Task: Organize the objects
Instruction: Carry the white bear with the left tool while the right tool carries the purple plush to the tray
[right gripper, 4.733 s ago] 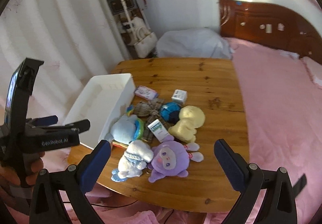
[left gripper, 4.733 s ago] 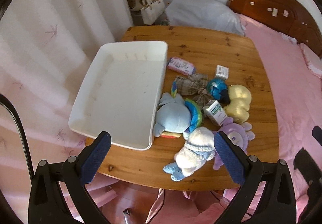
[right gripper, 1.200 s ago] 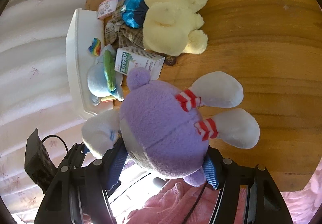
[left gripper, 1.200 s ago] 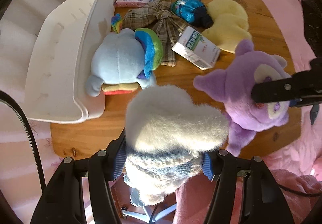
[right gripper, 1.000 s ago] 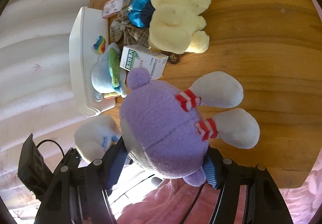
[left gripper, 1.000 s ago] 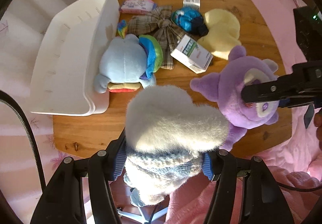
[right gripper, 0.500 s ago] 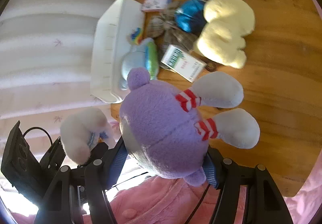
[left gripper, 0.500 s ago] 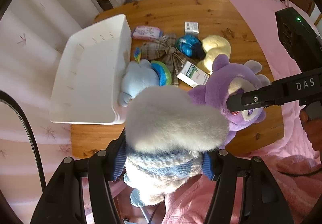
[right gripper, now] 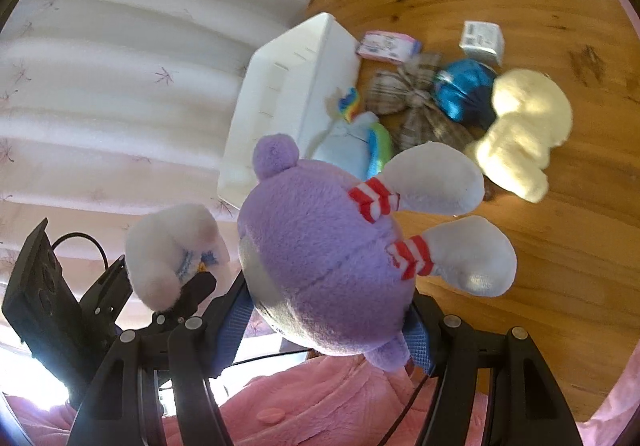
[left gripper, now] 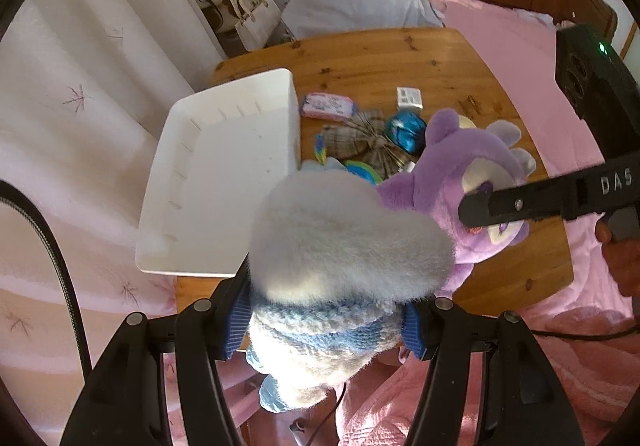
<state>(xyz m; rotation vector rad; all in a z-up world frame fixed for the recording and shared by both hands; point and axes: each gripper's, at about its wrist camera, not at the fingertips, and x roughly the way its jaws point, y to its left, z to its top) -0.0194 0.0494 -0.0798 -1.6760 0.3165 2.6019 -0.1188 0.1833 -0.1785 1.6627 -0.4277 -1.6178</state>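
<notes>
My left gripper (left gripper: 324,326) is shut on a white plush toy (left gripper: 340,242) in a blue knitted scarf, held in the air above the table's near edge. My right gripper (right gripper: 324,330) is shut on a purple plush toy (right gripper: 320,246) with white feet and red-striped cuffs, also lifted clear of the wood. In the left wrist view the purple plush toy (left gripper: 460,165) hangs to the right of the white one. An empty white tray (left gripper: 224,181) lies at the table's left. On the table stay a light blue plush (right gripper: 352,141), a plaid bow (right gripper: 416,101), a blue ball (right gripper: 464,93) and a yellow plush (right gripper: 524,125).
A pink packet (left gripper: 328,106) and a small white box (left gripper: 409,97) lie farther back on the wooden table (left gripper: 380,57). A bed with a pink cover (left gripper: 520,41) runs along the right. A white curtain (left gripper: 60,125) hangs on the left, and a handbag (left gripper: 256,21) behind.
Both grippers have risen with their plush toys, so the table and tray look smaller and farther away. The right gripper has also rolled, which turns the table in its view.
</notes>
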